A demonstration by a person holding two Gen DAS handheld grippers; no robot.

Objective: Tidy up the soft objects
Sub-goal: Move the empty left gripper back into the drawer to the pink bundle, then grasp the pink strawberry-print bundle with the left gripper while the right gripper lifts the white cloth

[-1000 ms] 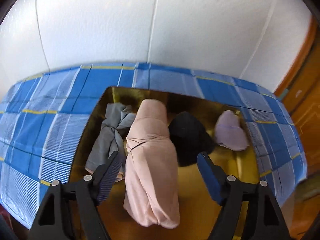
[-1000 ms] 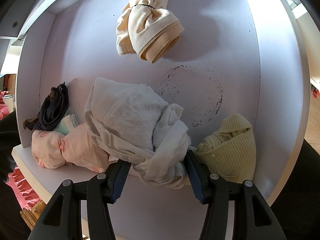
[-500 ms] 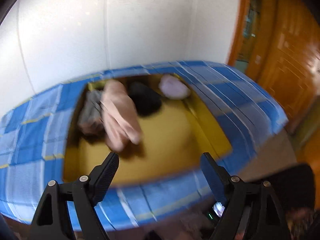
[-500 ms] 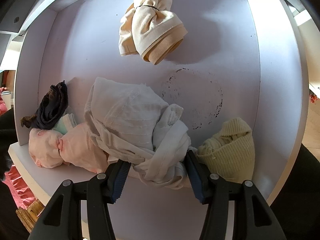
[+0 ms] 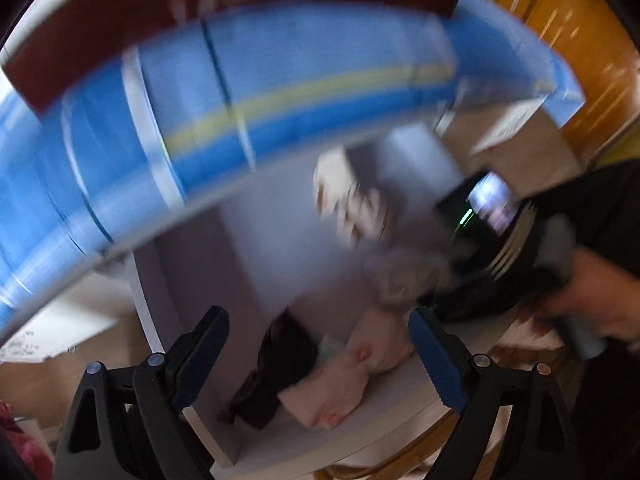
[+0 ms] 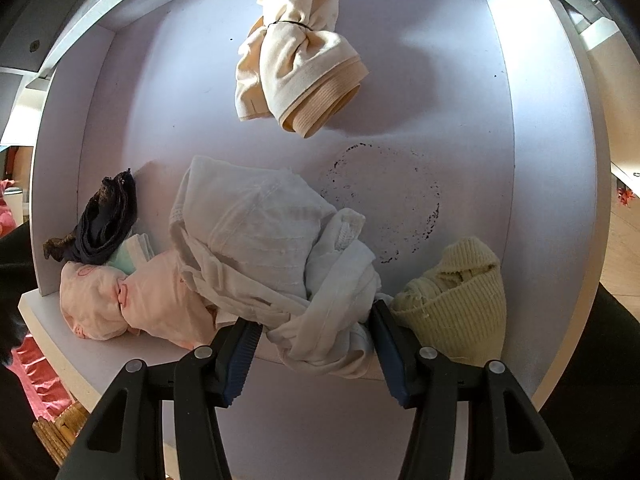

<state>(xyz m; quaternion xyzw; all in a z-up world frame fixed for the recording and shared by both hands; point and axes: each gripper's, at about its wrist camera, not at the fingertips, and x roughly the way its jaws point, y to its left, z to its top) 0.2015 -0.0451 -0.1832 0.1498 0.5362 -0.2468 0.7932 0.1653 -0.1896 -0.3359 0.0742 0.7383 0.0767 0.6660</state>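
Observation:
In the right wrist view my right gripper (image 6: 314, 350) is closed around the near end of a white cloth bundle (image 6: 272, 256) lying on a white shelf (image 6: 460, 128). Beside it lie a pink bundle (image 6: 132, 304), a dark lace piece (image 6: 106, 220), a pale yellow knit piece (image 6: 456, 304) and a cream tied bundle (image 6: 296, 60) at the back. The left wrist view is motion-blurred: my left gripper (image 5: 318, 352) is open and empty, above the pink bundle (image 5: 340, 384) and the dark piece (image 5: 276, 368) at the shelf's left end.
A blue checked cloth (image 5: 280, 92) covers the surface above the shelf. The person's hand with the right gripper's body (image 5: 520, 248) is at the right in the left wrist view. Orange wooden panels (image 5: 568, 12) stand at the far right.
My left gripper swung away from the yellow tray with its bundles, down and right to the white shelf. My right gripper stayed clamped on the white bundle, almost still.

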